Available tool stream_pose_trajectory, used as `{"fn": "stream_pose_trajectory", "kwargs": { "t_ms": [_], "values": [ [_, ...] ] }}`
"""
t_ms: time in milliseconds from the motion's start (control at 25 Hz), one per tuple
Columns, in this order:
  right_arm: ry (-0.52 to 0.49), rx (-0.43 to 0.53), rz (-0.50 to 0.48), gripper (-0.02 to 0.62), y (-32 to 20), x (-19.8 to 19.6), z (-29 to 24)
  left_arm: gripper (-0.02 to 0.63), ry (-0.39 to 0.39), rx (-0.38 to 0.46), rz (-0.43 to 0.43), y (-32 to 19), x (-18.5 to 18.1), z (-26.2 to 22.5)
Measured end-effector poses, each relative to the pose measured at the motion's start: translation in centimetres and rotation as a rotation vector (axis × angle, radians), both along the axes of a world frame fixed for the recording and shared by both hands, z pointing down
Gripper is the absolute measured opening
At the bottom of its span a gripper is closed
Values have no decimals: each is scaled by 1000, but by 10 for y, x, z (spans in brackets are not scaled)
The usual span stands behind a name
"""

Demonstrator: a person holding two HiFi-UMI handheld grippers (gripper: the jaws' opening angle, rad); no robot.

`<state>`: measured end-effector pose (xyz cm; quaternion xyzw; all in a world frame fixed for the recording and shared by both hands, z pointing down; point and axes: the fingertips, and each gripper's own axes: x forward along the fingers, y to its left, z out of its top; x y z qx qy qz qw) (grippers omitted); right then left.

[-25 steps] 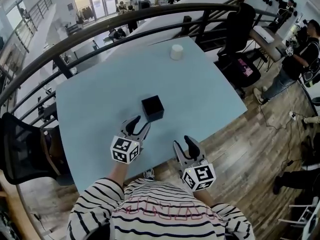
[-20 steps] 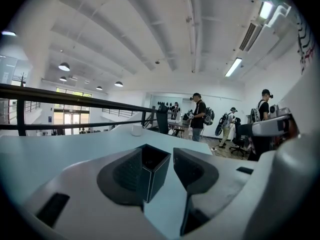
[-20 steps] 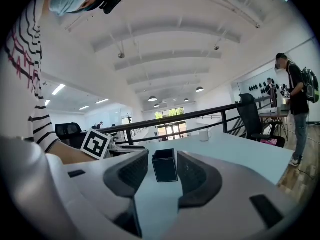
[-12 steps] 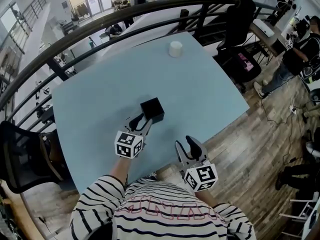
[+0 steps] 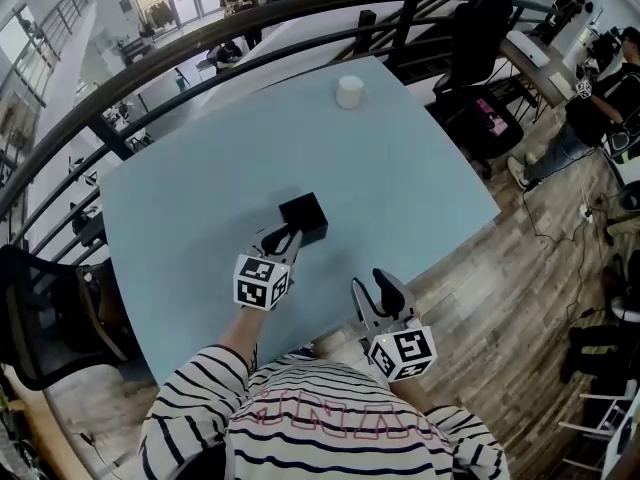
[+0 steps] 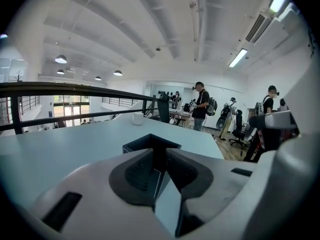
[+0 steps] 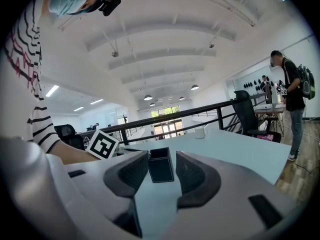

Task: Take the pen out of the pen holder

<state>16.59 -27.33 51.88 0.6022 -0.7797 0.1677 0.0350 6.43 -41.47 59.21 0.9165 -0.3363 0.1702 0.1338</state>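
The left gripper (image 5: 285,240) has moved forward from a second ago, when it hung short of the box with jaws wide; its jaws are now closing on the near corner of the pen holder (image 5: 305,216), which fills the narrow gap between them. The right gripper (image 5: 372,290) has barely shifted: spread, nothing between its jaws, at the near edge of the table (image 5: 200,198). The pen holder sits where it was, mid-table: a small black square box, open-topped, its inside too dark to read. A white cup (image 5: 349,91) stands well beyond it
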Motion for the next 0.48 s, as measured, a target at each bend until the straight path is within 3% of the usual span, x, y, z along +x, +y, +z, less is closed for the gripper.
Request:
{"fn": "stream_pose_trajectory", "kwargs": {
  "t_ms": [280, 480],
  "values": [
    [-6, -2, 9, 182, 0, -3, 1, 77, -59, 27, 30, 1, -2, 2],
    [-4, -1, 19, 181, 0, 0, 0, 72, -39, 50, 48, 1, 2, -8]
  ]
}}
